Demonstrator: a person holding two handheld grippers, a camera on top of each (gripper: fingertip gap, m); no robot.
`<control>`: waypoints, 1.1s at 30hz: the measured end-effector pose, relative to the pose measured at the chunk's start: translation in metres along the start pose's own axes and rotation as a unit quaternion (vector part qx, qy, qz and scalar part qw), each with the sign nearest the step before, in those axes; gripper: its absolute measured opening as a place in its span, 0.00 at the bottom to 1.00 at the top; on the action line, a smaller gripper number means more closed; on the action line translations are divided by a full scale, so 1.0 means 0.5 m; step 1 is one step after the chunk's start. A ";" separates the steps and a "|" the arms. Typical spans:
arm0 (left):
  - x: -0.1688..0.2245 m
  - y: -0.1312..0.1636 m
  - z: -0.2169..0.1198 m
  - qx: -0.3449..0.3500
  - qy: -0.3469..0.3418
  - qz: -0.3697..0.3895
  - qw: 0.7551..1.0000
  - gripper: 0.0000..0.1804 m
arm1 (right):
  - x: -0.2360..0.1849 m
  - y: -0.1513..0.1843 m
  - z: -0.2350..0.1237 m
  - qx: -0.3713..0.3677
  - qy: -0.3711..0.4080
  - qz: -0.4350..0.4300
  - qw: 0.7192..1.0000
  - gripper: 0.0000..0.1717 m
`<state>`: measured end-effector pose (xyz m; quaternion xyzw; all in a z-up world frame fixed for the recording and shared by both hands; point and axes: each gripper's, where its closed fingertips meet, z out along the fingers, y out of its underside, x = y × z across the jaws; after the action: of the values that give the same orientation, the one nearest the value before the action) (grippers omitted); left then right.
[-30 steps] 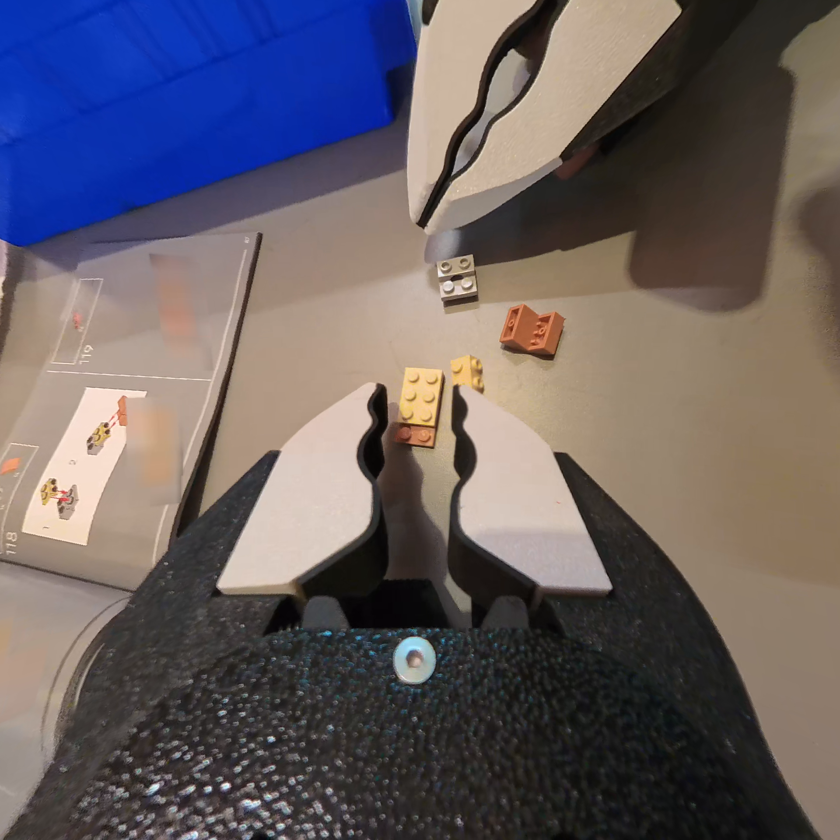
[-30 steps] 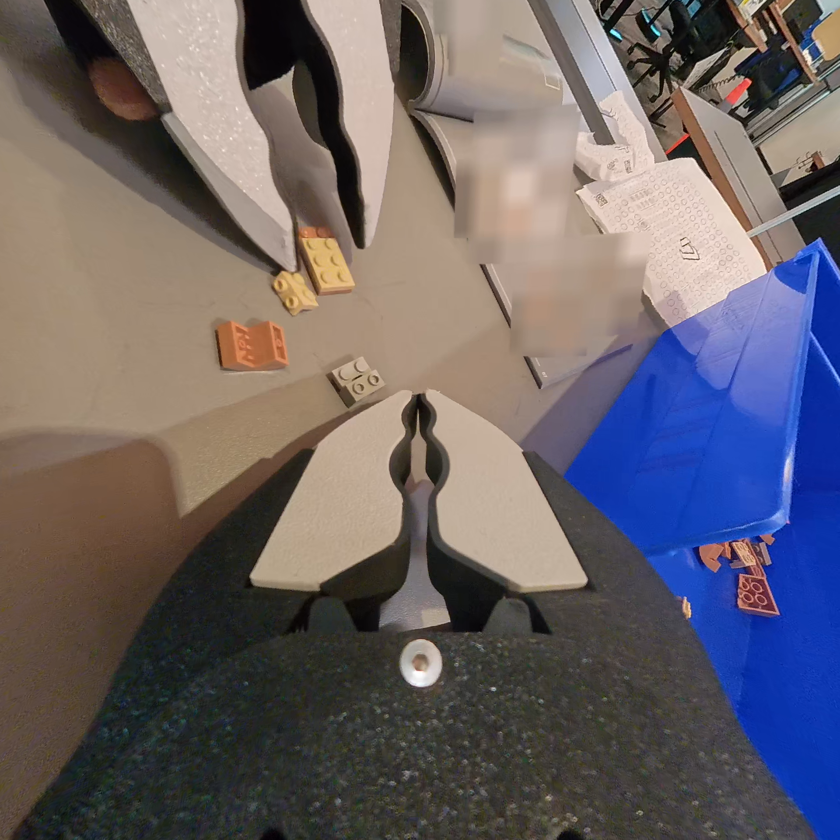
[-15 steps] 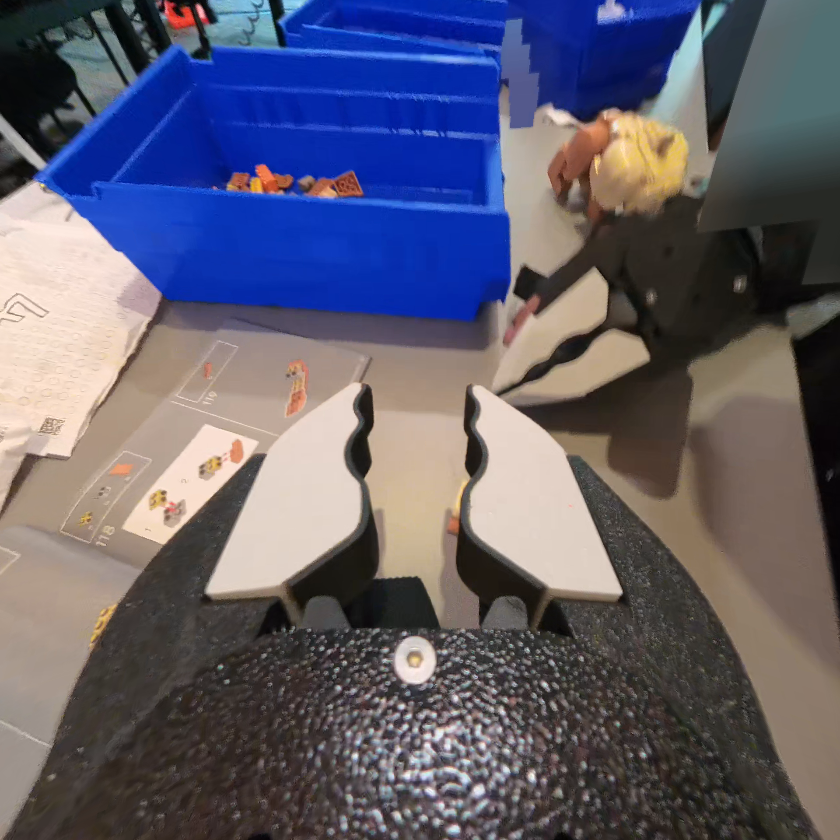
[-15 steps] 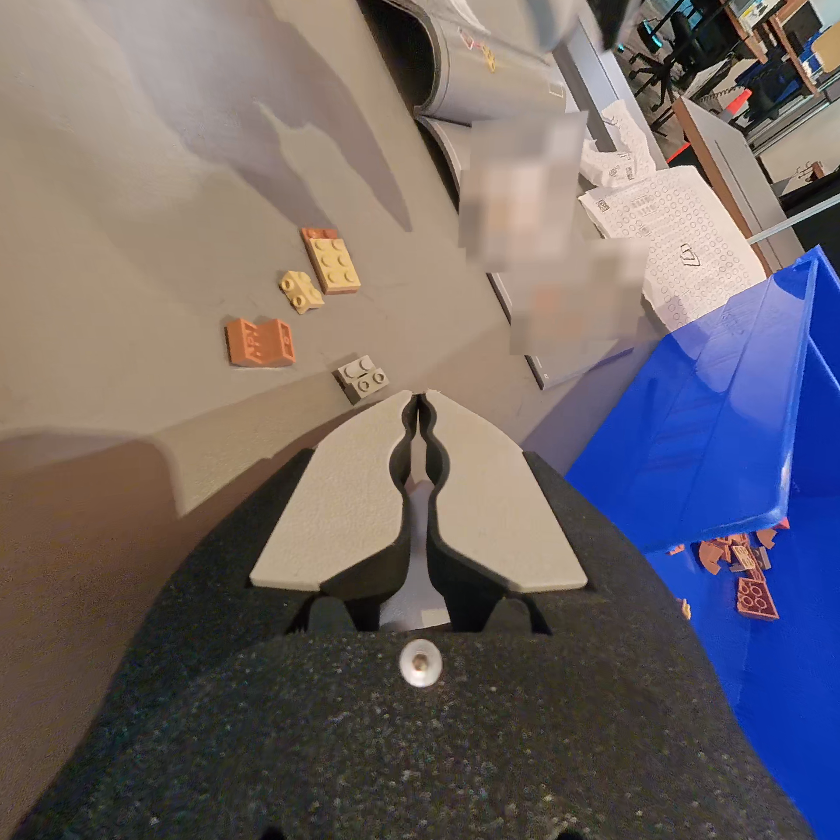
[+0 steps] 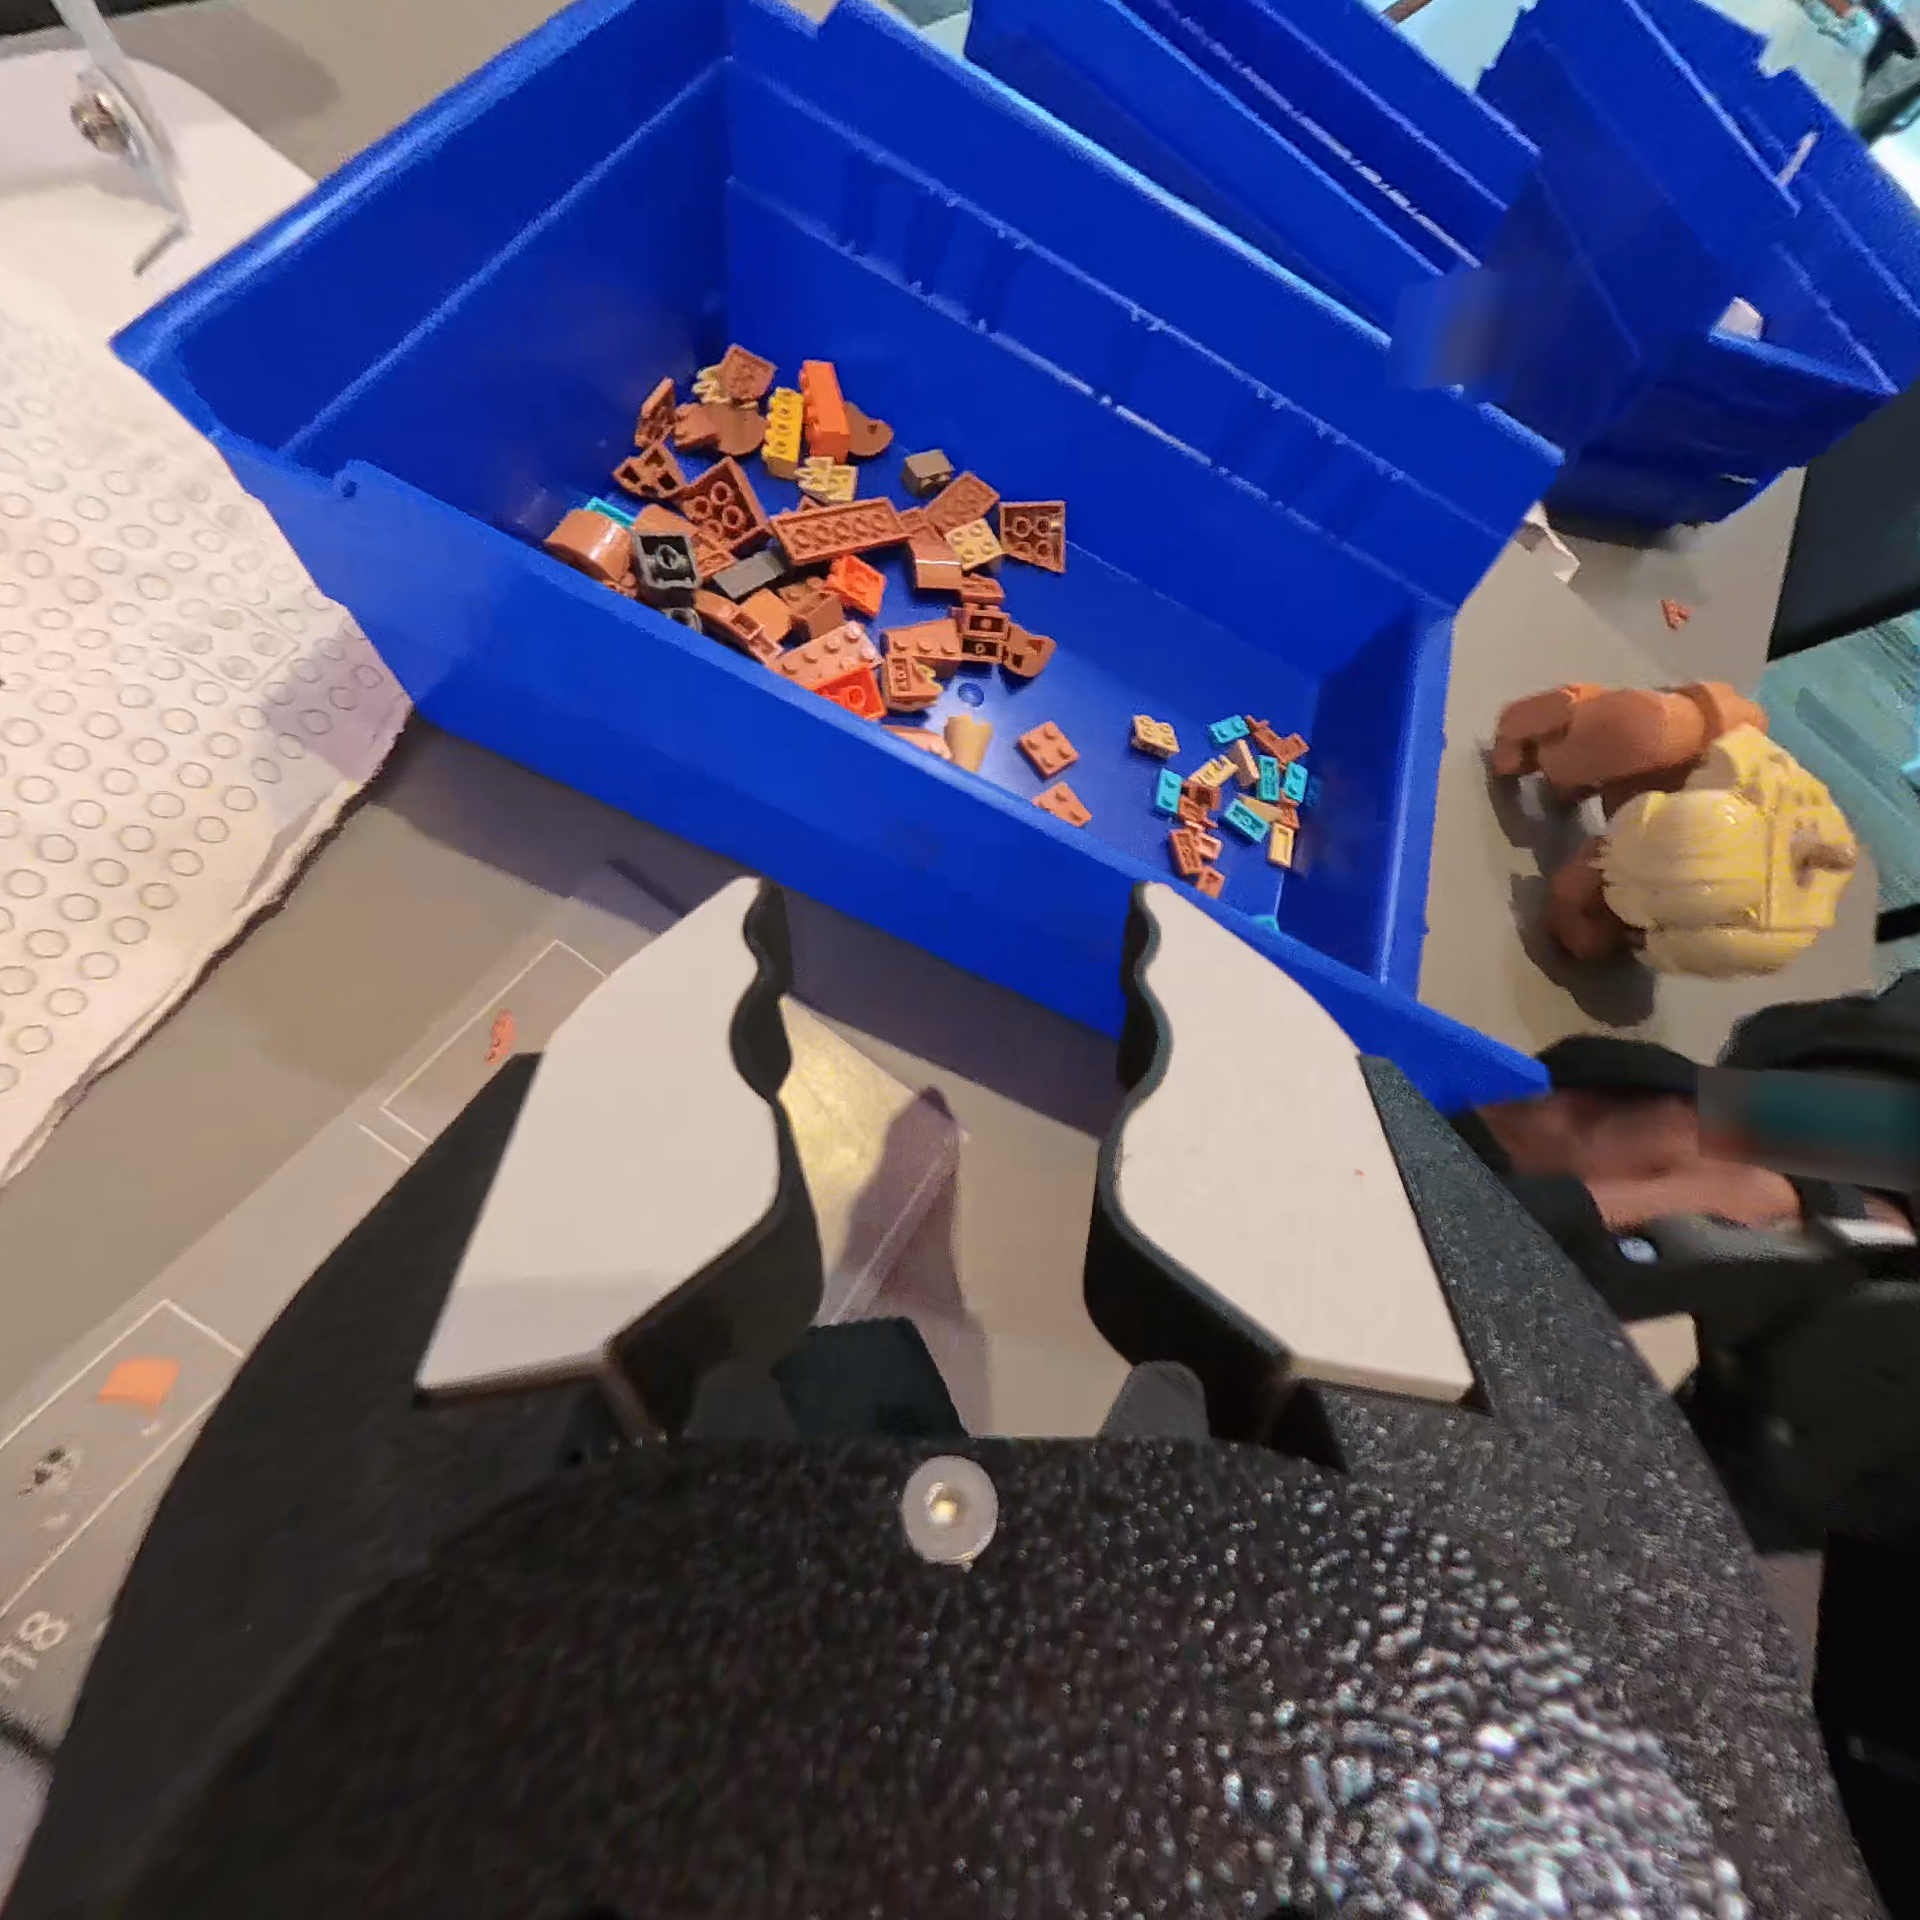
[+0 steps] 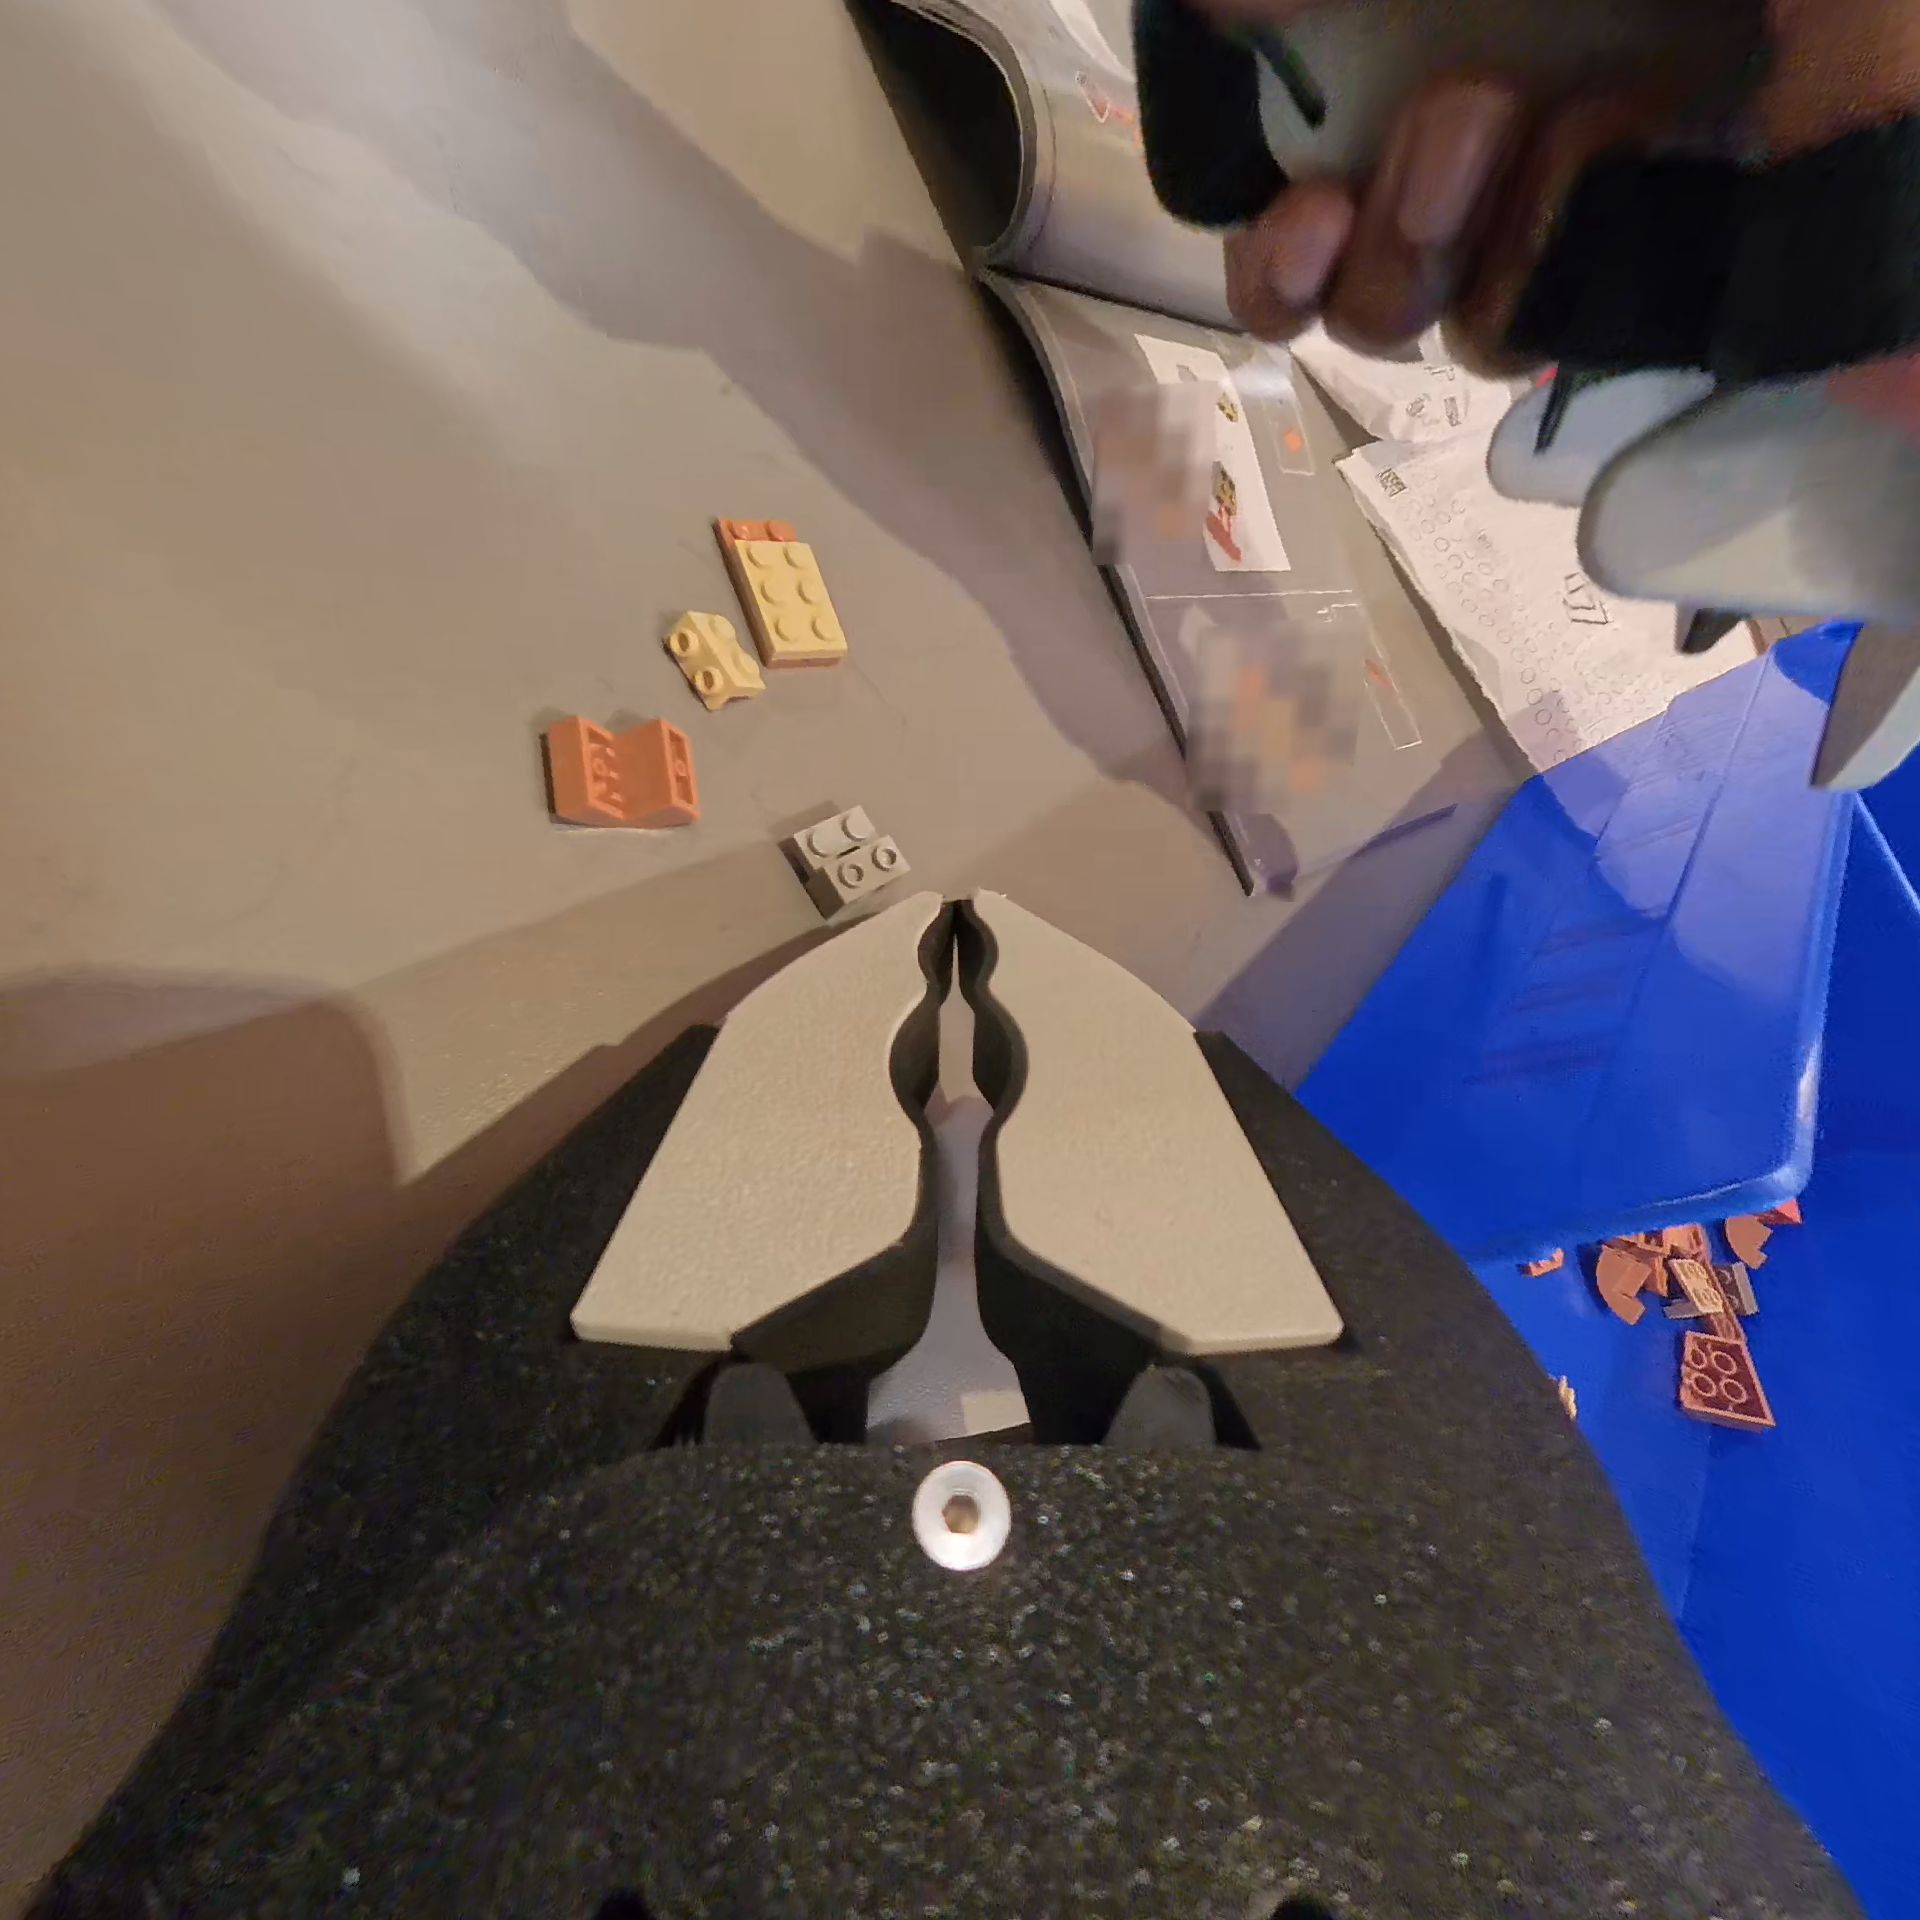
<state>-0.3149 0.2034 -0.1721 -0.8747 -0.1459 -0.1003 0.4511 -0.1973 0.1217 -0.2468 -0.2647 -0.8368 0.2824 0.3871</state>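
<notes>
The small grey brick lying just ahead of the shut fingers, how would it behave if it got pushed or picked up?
The grey brick looks like rigid moulded plastic, so probably stiff and light. Lying flat on the smooth table, it would likely slide rather than roll. Being small and stepped, it may twist between fingers.

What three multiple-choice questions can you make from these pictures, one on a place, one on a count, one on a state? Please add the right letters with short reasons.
1. Where does the pile of small bricks lie?
A. inside the blue bin
B. on the open booklet
C. on the white paper sheet

2. How many loose pieces lie on the grey table ahead of the right gripper?
A. two
B. four
C. seven

3. How does the left gripper stand?
A. shut on a brick
B. shut with nothing between
C. open with nothing between

Answers: 1 A, the bricks rest on the bin's floor. 2 B, a tan plate, a small tan piece, a brown piece and a grey piece. 3 C, its fingers stand wide apart and bare.
</notes>
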 end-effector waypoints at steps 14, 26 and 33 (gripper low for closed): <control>0.009 -0.022 0.040 -0.026 0.043 0.009 0.999 0.31 | -0.004 -0.001 -0.001 0.002 -0.005 -0.004 1.000 0.00; 0.099 -0.195 0.019 -0.046 0.010 0.295 0.954 0.21 | -0.005 -0.002 0.000 0.003 -0.008 -0.005 1.000 0.00; 0.031 -0.102 0.278 -0.303 0.064 0.590 0.745 0.17 | -0.007 -0.003 -0.002 0.007 -0.012 -0.008 1.000 0.00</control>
<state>-0.3117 0.3476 -0.2083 -0.8686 0.4666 0.0915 0.1395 -0.1949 0.1186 -0.2472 -0.2517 -0.8414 0.2886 0.3813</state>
